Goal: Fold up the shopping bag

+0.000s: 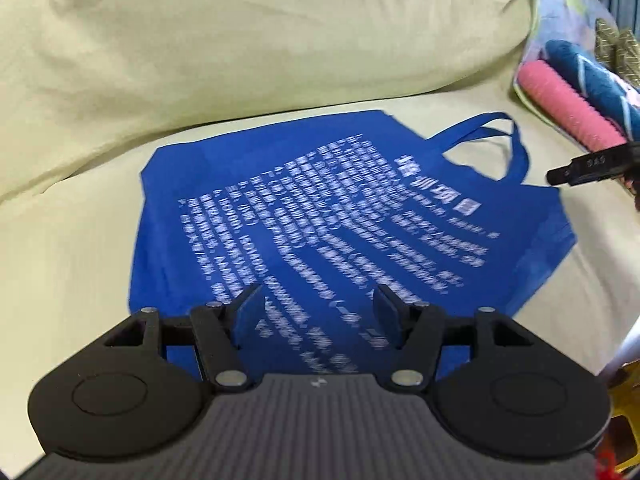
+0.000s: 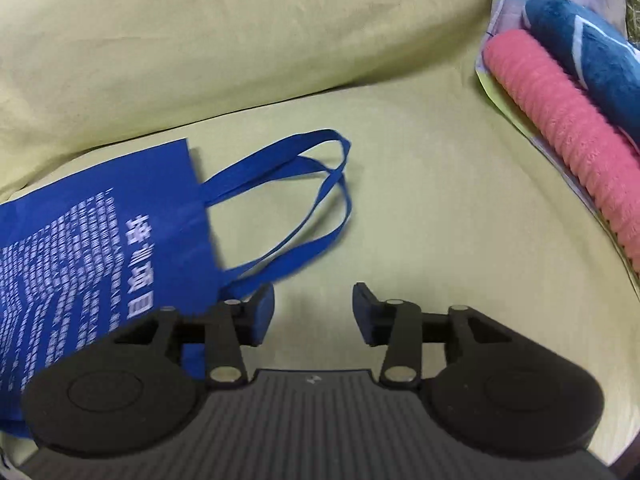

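Observation:
A blue shopping bag (image 1: 312, 216) with white print lies flat on a pale yellow-green sheet, its handles (image 1: 492, 136) spread toward the right. My left gripper (image 1: 318, 312) hovers open above the bag's near part, nothing between its pads. In the right wrist view the same bag (image 2: 92, 248) fills the left side, and its looped handles (image 2: 308, 196) lie on the sheet. My right gripper (image 2: 314, 312) stands open just right of the bag's edge, over bare sheet, holding nothing. A finger of the right gripper (image 1: 588, 168) pokes in at the right edge of the left wrist view.
A large pale cushion (image 1: 260, 40) rises behind the bag. At the far right lie a rolled pink towel (image 2: 568, 140) and a dark blue one (image 2: 592, 52) on patterned cloth. Bare sheet (image 2: 440, 208) stretches between the handles and the towels.

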`<state>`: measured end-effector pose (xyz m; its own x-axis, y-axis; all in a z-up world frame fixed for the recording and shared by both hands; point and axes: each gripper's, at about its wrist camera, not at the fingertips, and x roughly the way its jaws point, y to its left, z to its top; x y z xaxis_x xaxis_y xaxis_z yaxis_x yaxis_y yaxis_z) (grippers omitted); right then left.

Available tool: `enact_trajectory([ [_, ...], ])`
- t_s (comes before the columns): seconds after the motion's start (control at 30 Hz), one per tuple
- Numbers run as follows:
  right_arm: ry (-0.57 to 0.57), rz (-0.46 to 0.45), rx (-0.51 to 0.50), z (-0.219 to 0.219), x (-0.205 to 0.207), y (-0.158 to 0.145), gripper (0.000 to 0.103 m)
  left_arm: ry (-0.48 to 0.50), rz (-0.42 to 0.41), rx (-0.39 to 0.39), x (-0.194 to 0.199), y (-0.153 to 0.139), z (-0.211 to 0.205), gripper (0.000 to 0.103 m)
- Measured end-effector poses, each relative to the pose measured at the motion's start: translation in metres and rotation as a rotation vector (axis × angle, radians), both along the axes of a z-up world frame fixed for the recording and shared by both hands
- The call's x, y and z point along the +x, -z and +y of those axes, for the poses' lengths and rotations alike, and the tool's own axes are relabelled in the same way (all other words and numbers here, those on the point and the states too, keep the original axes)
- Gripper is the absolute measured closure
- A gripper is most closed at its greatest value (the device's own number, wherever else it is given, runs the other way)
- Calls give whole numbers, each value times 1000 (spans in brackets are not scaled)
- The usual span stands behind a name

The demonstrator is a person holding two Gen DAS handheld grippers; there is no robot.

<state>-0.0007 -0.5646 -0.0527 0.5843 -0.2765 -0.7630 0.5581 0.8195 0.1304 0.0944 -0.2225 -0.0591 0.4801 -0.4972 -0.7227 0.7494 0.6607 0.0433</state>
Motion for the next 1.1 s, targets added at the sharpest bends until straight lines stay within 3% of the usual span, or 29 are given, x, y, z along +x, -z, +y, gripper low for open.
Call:
enact_trajectory([
  [0.23,-61,-17,-64,44,-17,-18,56,-49,-4,4,-35,-9,24,41],
  [0.37,-80,-52,-65,67,-33,-32,47,-83,-19,-2,-54,-16,46,40],
  [0.47,-73,-78,-56,82,-50,-41,47,-118,-23,-23,-61,-20,68,39],
  [0.63,-10,-163,66,95,-86,-43,37,-222,6,-48,-55,-13,98,36],
  [0.8,64,-210,228,96,-102,-21,32,-304,75,-97,-33,-4,116,35],
  [0.93,132,-270,342,87,-90,-2,25,-349,143,-185,-6,-1,116,27],
  [1.03,205,-294,412,72,-68,17,24,-379,184,-186,17,11,108,29],
  [1.1,262,-310,466,61,-54,32,24,-402,214,-189,29,21,103,35],
])
